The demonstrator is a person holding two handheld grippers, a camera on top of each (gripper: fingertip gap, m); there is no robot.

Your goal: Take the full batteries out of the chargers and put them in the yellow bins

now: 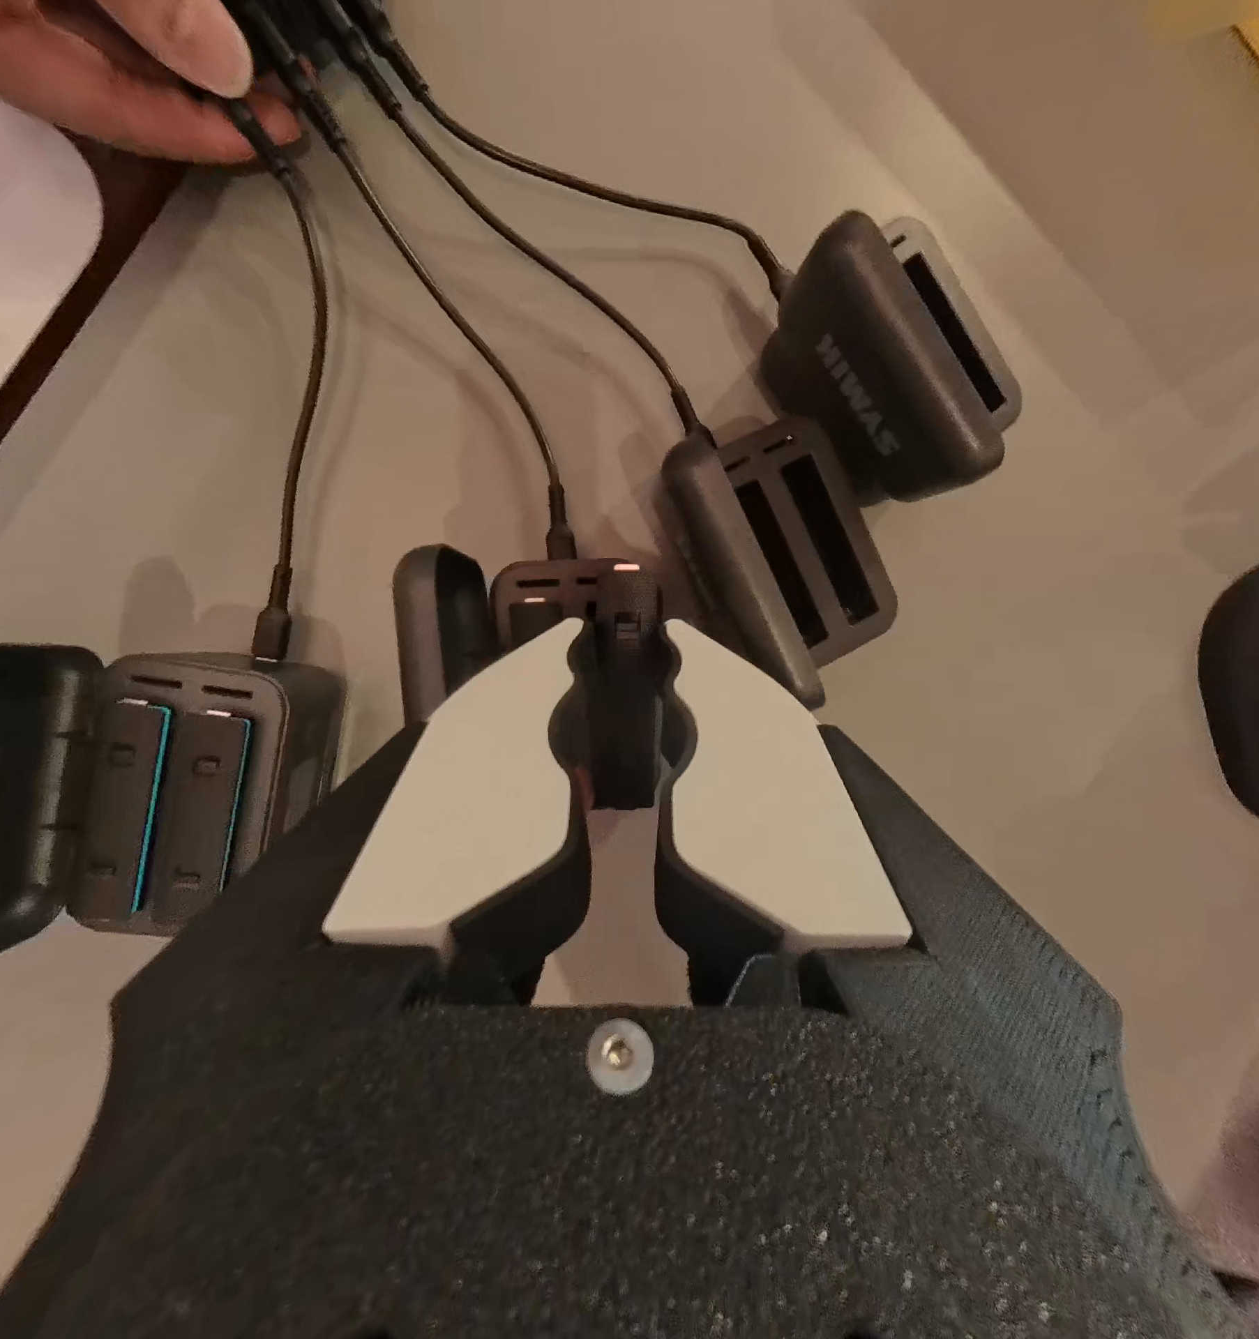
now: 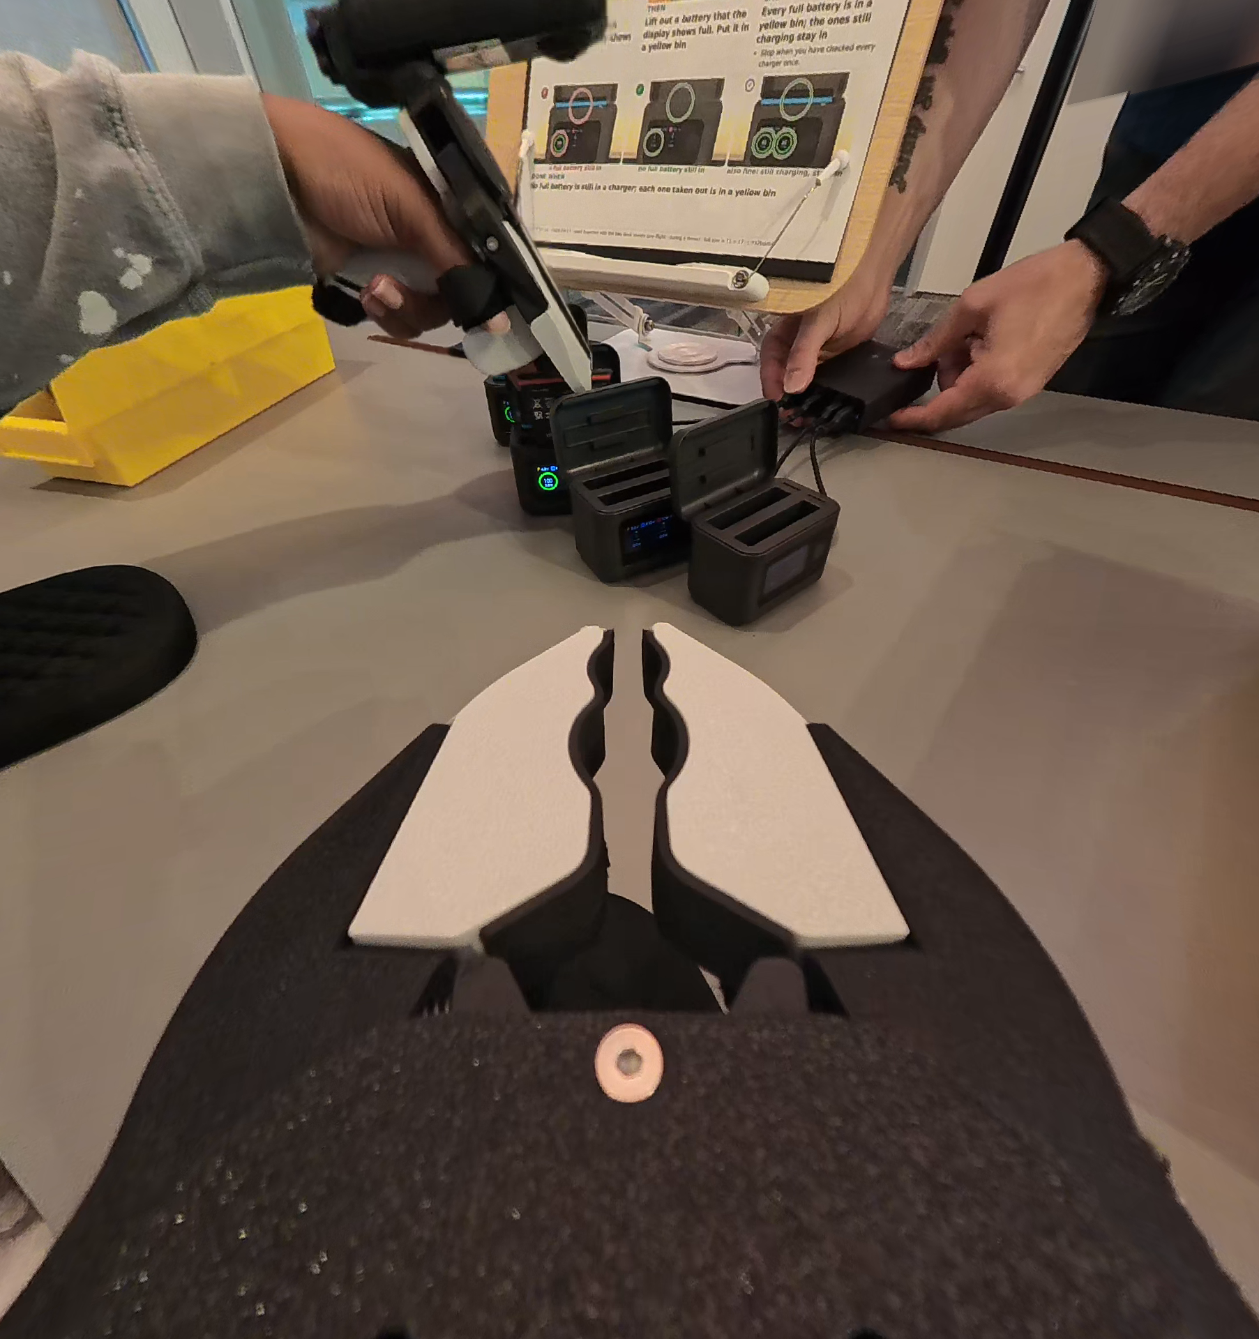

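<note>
**Left tool grips a battery above its charger**

We saw the grey table (image 2: 1046, 652), then the yellow bin (image 2: 177, 391) at its far left. Four open chargers (image 2: 630, 507) stood in a row. Our left gripper (image 1: 620, 630) was clenched on a black battery (image 1: 622, 695) over the third charger (image 1: 539, 587). Our right gripper (image 2: 628, 637) hovered nearly closed, holding nothing.

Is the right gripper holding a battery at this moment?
No: the right gripper hangs over the bare table, with nothing between its nearly closed fingers.
</note>
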